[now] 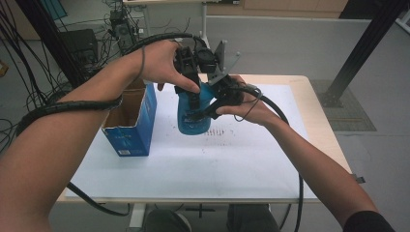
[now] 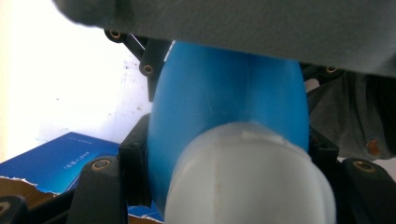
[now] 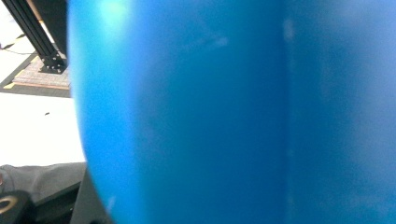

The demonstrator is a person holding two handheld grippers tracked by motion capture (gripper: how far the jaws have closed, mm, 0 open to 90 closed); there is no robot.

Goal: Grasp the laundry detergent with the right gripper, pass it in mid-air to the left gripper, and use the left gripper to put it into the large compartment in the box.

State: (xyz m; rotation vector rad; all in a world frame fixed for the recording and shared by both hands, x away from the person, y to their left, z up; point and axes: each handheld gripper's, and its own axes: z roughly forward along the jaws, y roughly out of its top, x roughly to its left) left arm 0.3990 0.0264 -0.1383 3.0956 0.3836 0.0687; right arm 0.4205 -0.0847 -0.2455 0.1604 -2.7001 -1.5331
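Over on the left there's an open blue cardboard box [image 1: 129,124] standing on the white mat [image 1: 203,164], close to the mat's left edge, top flaps torn open. Just right of it, with a small gap between, is the blue bottle [image 1: 193,116], upright on the mat.

The left gripper [image 1: 192,96] comes down on the bottle from above, and its jaws are clamped on it: in the left gripper view the black jaws sit tight against both sides of the blue body [image 2: 224,102], right behind the white cap [image 2: 247,182]. So the cap end points at that gripper's camera.

The right gripper [image 1: 212,108] is pressed up against the bottle's right side. Its own view is basically a wall of blue [image 3: 233,116], super close, and I honestly can't tell if its pads are pressing or just sitting loose around it.

Room-wise: loads of bare mat in front of the bottle and off to the right, out to the wooden table edge [image 1: 319,121]. The box side is the tight one.
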